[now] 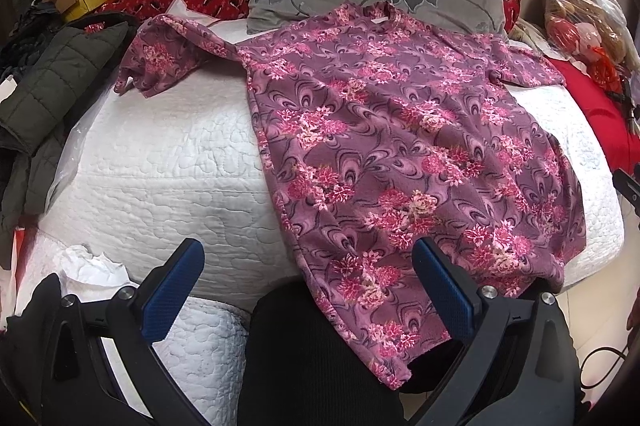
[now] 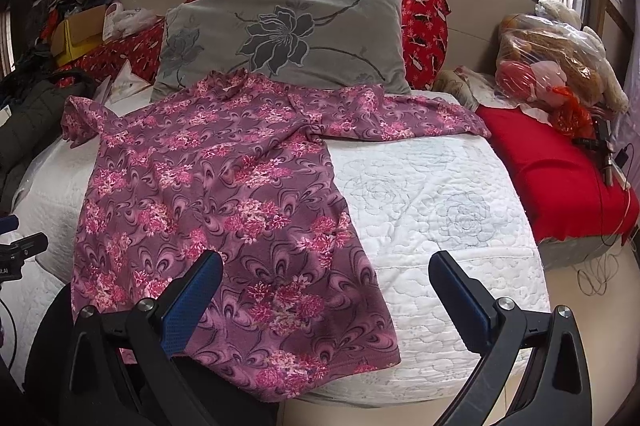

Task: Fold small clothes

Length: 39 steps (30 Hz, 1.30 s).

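A purple top with pink flowers (image 1: 384,130) (image 2: 216,178) lies spread flat on a white quilted bed (image 1: 168,162) (image 2: 436,210), collar toward the pillow, both sleeves stretched sideways, its hem hanging over the near edge. My left gripper (image 1: 308,258) hovers open above the hem's left part, nothing between its blue pads. My right gripper (image 2: 326,270) is open above the hem's right corner, with no cloth between its fingers. Part of the right gripper (image 1: 628,186) shows at the left view's right edge, and the left gripper (image 2: 20,250) at the right view's left edge.
A grey flowered pillow (image 2: 280,38) leans on a red patterned bolster (image 2: 424,26) at the head. A dark padded jacket (image 1: 52,98) lies left. A red cloth (image 2: 560,170) and bagged soft toys (image 2: 560,66) sit right. Cables (image 2: 600,266) trail on the floor.
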{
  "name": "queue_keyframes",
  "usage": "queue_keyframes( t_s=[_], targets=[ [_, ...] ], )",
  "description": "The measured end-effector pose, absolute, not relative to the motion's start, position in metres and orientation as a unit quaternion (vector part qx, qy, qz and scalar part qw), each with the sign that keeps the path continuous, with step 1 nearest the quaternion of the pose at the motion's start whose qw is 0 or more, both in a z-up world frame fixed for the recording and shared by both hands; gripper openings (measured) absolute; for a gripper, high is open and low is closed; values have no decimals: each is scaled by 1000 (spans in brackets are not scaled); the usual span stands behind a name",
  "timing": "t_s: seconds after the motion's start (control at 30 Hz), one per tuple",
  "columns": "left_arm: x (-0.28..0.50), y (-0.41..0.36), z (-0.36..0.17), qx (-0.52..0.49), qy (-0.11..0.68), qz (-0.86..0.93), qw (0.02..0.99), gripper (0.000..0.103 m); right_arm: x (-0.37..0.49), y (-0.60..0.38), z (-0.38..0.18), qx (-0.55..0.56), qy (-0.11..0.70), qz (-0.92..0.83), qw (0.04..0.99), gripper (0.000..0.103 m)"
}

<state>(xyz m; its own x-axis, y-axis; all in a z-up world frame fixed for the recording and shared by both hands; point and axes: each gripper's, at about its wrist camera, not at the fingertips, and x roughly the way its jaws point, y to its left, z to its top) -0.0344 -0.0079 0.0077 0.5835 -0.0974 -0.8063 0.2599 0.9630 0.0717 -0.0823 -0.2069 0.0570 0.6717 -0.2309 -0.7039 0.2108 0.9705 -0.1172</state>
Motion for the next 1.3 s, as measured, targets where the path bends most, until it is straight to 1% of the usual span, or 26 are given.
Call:
queue_keyframes(
  t_s=[0.63, 0.8, 0.97, 1.1, 1.17, 1.2, 1.23, 1.27, 1.3],
  targets=[
    [-10, -11, -5, 86, 481, -99, 867, 103, -69, -217, 43, 3, 402, -107, 910, 102],
    [9, 10, -13, 54, 511, -78, 854, 103, -64, -227, 35, 16, 414, -111, 903, 102],
    [33, 34, -31, 17, 564, -59, 823, 103, -59, -255, 12, 22, 448, -137, 883, 102],
    [38, 18, -52, 16, 607, -84, 790, 103, -56, -272, -15, 22, 479, -150, 865, 98],
    [38, 4, -62, 13, 628, -103, 771, 103, -53, -276, -32, 17, 505, -151, 850, 93],
    [38, -2, -67, 7, 637, -114, 762, 97, -50, -277, -42, 24, 516, -140, 845, 84],
    [38, -8, -71, 2, 646, -129, 752, 75, -49, -276, -49, 28, 528, -129, 839, 74],
    [37, -14, -76, 0, 657, -147, 740, 57, -49, -274, -52, 31, 532, -121, 837, 70],
    [37, -17, -79, 1, 666, -154, 730, 12, -53, -273, -50, 19, 529, -120, 840, 65]
  ],
)
